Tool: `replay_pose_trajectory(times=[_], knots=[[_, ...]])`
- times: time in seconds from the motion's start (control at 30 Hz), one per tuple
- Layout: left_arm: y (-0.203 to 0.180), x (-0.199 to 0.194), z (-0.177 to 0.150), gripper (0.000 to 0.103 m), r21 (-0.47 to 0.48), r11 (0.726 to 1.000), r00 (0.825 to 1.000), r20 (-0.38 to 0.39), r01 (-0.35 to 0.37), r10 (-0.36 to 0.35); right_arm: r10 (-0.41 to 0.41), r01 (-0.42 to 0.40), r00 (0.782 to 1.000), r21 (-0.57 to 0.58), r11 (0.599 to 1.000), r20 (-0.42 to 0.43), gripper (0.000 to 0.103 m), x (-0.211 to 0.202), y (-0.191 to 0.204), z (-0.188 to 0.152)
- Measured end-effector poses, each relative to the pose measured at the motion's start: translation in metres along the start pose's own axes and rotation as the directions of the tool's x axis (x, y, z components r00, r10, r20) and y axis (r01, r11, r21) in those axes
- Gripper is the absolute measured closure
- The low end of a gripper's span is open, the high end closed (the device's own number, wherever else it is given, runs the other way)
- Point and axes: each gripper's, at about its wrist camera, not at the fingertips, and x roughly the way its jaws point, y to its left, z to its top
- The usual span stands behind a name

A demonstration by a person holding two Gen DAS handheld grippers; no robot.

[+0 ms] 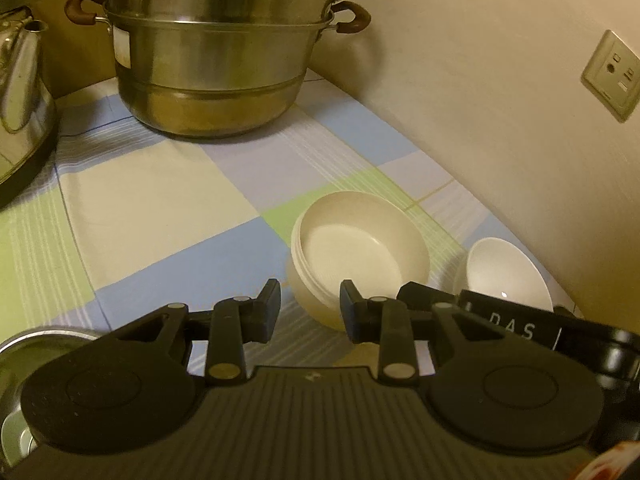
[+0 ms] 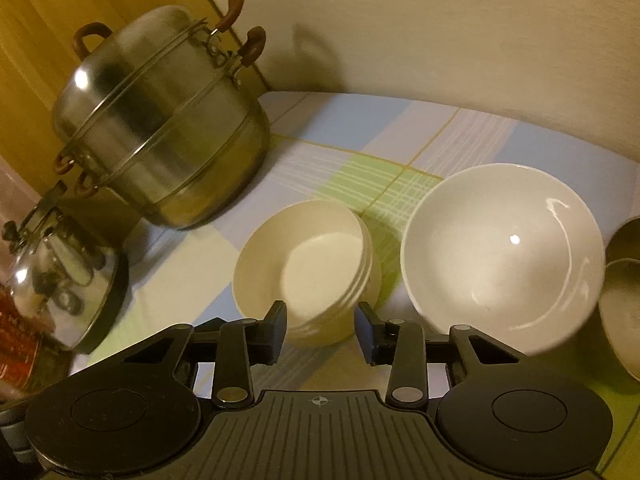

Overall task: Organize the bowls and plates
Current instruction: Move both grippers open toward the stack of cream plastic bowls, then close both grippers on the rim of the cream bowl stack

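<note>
A stack of cream bowls sits on the checked tablecloth; it also shows in the right wrist view. A glossy white bowl stands just right of the stack, and it shows in the left wrist view too. My left gripper is open and empty, just in front of the stack. My right gripper is open and empty, its fingers on either side of the stack's near edge, not touching. The right gripper's body shows at the right of the left wrist view.
A tall steel steamer pot stands at the back, seen also in the right wrist view. A steel kettle is at the left. Metal bowls sit at the right edge. The wall runs close along the right.
</note>
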Motion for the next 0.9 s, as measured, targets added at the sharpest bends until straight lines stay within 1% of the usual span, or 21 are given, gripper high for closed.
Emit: replay_pose_trajectory(times=[0.2,0.3,0.47,0.5,0.57,0.63,0.7,0.9], knots=[[0.001,0.018,0.006,0.075,0.012,1.0,1.0,-0.014,0.005,-0.005,-0.06,0.06,0.998,0.017,0.998,0.013,0.066,0.012,0.002,0.003],[0.004,0.028,0.009,0.075,0.004,1.0,1.0,-0.025,0.007,-0.006,-0.07,0.07,0.997,0.04,0.997,0.013,0.067,0.018,0.0,0.005],[0.006,0.04,0.01,0.075,-0.002,1.0,0.999,-0.045,0.007,-0.007,-0.092,0.092,0.995,0.024,0.995,0.029,0.067,0.025,0.002,0.008],[0.006,0.041,0.01,0.078,-0.004,1.0,0.999,-0.046,0.011,-0.011,-0.091,0.091,0.995,0.014,0.996,0.029,0.068,0.026,0.003,0.008],[0.006,0.043,0.01,0.082,-0.007,1.0,0.999,-0.047,0.019,-0.019,-0.106,0.106,0.994,-0.002,0.994,0.03,0.071,0.028,0.004,0.008],[0.006,0.043,0.01,0.082,-0.006,1.0,0.999,-0.044,0.015,-0.015,-0.12,0.12,0.992,-0.012,0.993,0.029,0.081,0.029,0.004,0.008],[0.005,0.042,0.009,0.082,-0.004,1.0,0.999,-0.043,0.013,-0.013,-0.12,0.12,0.992,-0.024,0.992,0.031,0.084,0.03,0.004,0.007],[0.004,0.034,0.005,0.084,0.001,1.0,0.999,-0.038,0.003,-0.003,-0.097,0.098,0.995,-0.031,0.995,0.011,0.086,0.026,-0.001,0.007]])
